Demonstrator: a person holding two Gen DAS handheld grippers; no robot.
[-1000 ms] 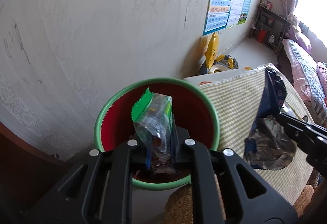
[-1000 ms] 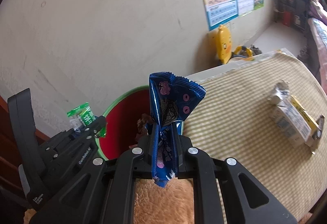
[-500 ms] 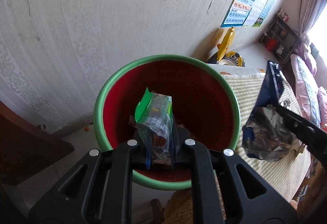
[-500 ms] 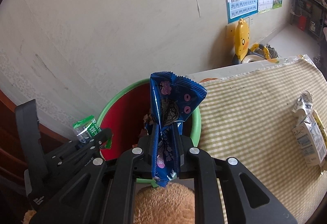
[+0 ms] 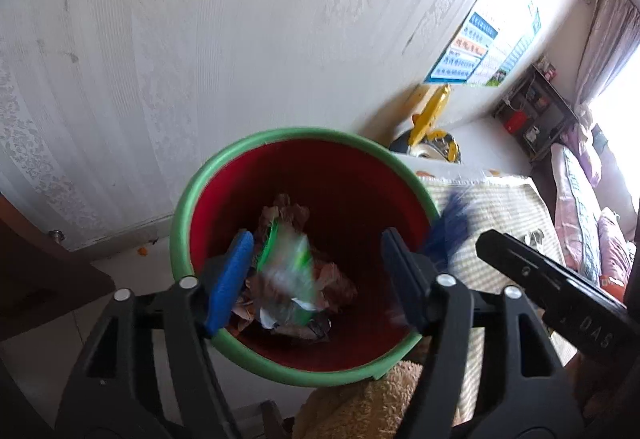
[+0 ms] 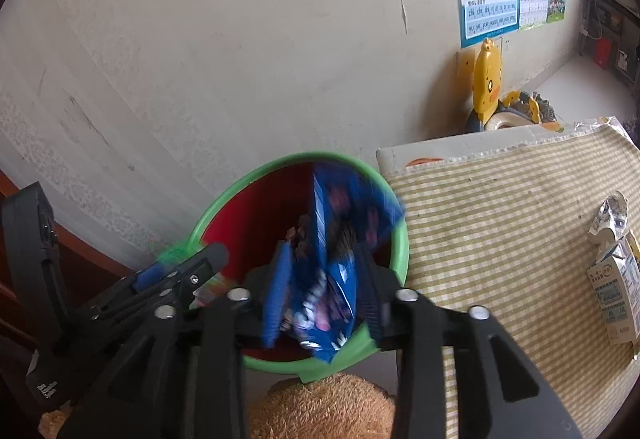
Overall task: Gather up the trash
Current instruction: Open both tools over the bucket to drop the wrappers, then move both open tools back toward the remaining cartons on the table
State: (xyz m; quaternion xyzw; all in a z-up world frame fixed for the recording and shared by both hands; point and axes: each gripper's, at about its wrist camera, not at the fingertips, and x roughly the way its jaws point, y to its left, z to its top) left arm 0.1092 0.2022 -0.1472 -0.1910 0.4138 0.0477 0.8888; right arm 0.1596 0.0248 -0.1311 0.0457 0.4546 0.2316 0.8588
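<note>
left gripper [image 5: 316, 279]: jaws opening wide over the red bin [image 5: 264, 139], pads clear of the green wrapper [image 5: 286, 271], which blurs between them, above the trash in the bin; right gripper [image 6: 324, 299]: jaws opening, part-way, blue wrapper [image 6: 340, 239] loose between pads, long axis upright, top tilted toward the checked cloth [image 6: 500, 239]; judged best: hold both over the bin mouth until each wrapper clears the rim.
</note>
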